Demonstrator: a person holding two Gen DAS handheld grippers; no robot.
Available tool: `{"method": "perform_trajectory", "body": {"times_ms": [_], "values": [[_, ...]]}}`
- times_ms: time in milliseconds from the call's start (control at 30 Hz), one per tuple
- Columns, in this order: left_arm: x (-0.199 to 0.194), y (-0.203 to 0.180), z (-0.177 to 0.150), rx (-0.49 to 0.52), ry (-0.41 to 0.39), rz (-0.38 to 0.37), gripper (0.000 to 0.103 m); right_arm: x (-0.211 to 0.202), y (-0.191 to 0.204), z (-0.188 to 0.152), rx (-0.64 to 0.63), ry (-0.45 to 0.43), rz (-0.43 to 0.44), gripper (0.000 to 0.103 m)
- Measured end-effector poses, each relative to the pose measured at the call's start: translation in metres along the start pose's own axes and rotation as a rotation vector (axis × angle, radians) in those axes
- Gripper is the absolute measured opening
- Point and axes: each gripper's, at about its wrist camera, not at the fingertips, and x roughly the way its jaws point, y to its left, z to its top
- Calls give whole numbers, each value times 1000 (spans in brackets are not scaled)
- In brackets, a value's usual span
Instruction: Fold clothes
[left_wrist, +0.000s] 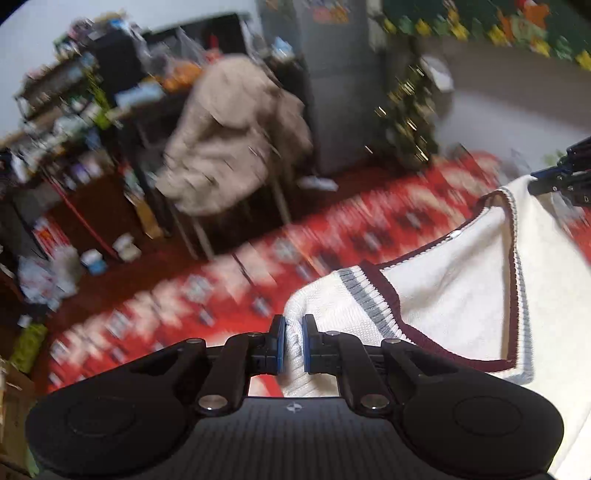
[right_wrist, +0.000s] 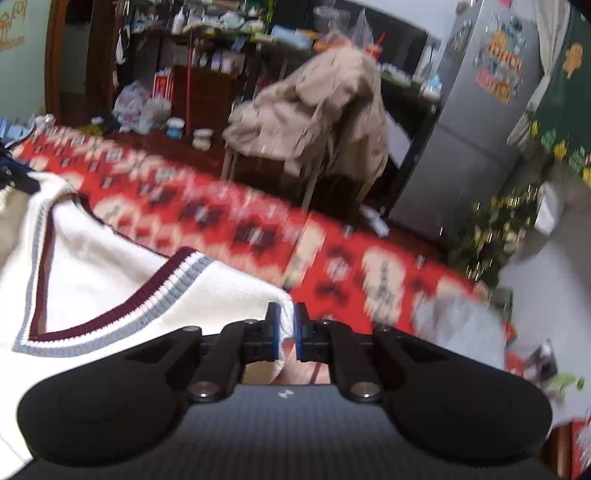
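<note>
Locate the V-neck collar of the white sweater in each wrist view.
Left wrist: V-neck collar sits right of centre, point of the V near the lower right, beside the left tongs.
Right wrist: collar sits lower left, left of the right tongs.
Shared landmark: beige coat on the chair.
</note>
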Motion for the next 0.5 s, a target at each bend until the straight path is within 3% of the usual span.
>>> {"method": "perform_trajectory", "body": {"times_ms": [100,267,400,500], "values": [[7,17,35,-12,-53,66,10,17,-13,43,-6,-36,-22,8],[49,30,78,-35,-61,126,10,67,-26,98,-27,-33,-83,8],[89,30,94,-57,-42,147,10,108,-36,141,-42,-26,-130,8],[120,30,91,-95,5,131,10,145,-39,145,-36,34,-141,8]]}}
